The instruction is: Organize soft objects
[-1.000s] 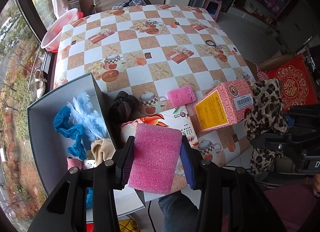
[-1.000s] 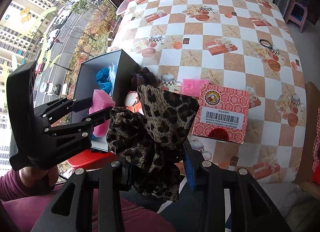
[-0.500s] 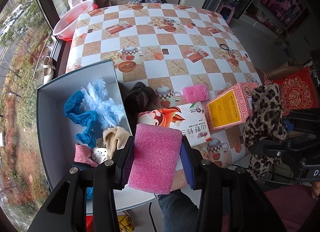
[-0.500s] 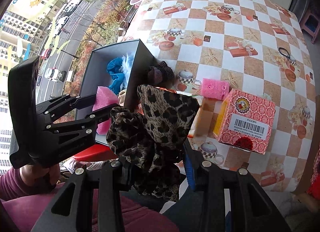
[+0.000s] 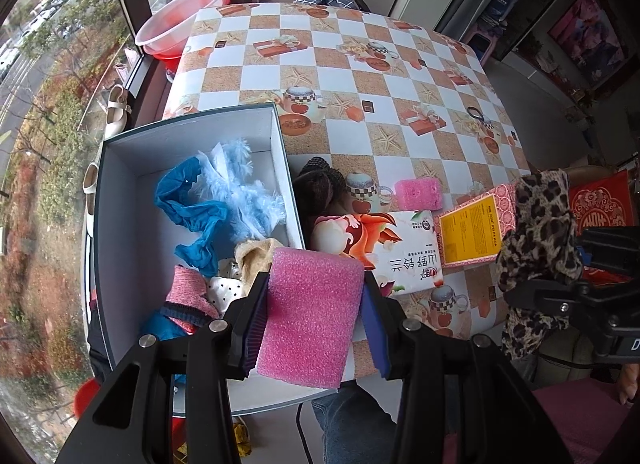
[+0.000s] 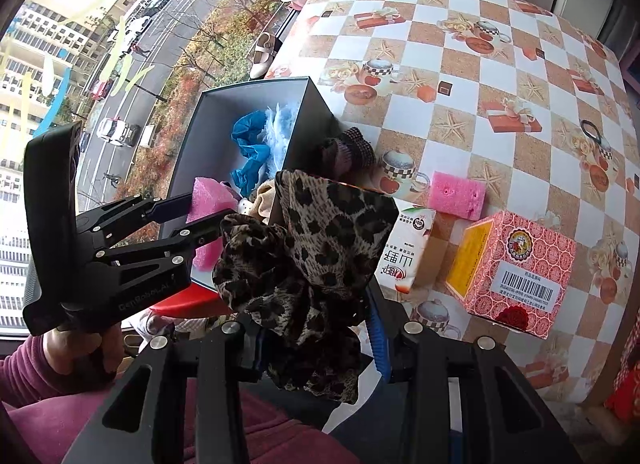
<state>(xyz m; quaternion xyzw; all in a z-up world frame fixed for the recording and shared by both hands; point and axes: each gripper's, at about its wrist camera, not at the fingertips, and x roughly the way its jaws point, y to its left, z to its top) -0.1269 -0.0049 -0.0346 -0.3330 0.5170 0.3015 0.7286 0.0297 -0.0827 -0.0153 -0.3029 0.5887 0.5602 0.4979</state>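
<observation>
My left gripper (image 5: 314, 314) is shut on a large pink foam sponge (image 5: 312, 312) and holds it above the near right corner of the open grey box (image 5: 276, 135). The box holds blue fluffy cloth (image 5: 240, 191), blue stockings, a beige cloth and other soft pieces. My right gripper (image 6: 316, 324) is shut on a leopard-print cloth (image 6: 316, 248), held off the table's near edge; the cloth also shows in the left wrist view (image 5: 540, 240). The left gripper and its sponge show in the right wrist view (image 6: 208, 207). A small pink sponge (image 5: 418, 193) and a dark mesh cloth (image 5: 318, 183) lie on the table.
A white printed carton (image 5: 400, 252) and a pink patterned box (image 5: 476, 232) lie near the table's front edge. A black hair tie (image 5: 476, 113) lies at the right. A pink basin (image 5: 180, 19) stands off the far left corner. The checkered tablecloth (image 5: 360, 83) covers the table.
My left gripper with the pink sponge has moved left, over the grey box. The right gripper has followed leftward with the leopard cloth. Both grips are unchanged.
</observation>
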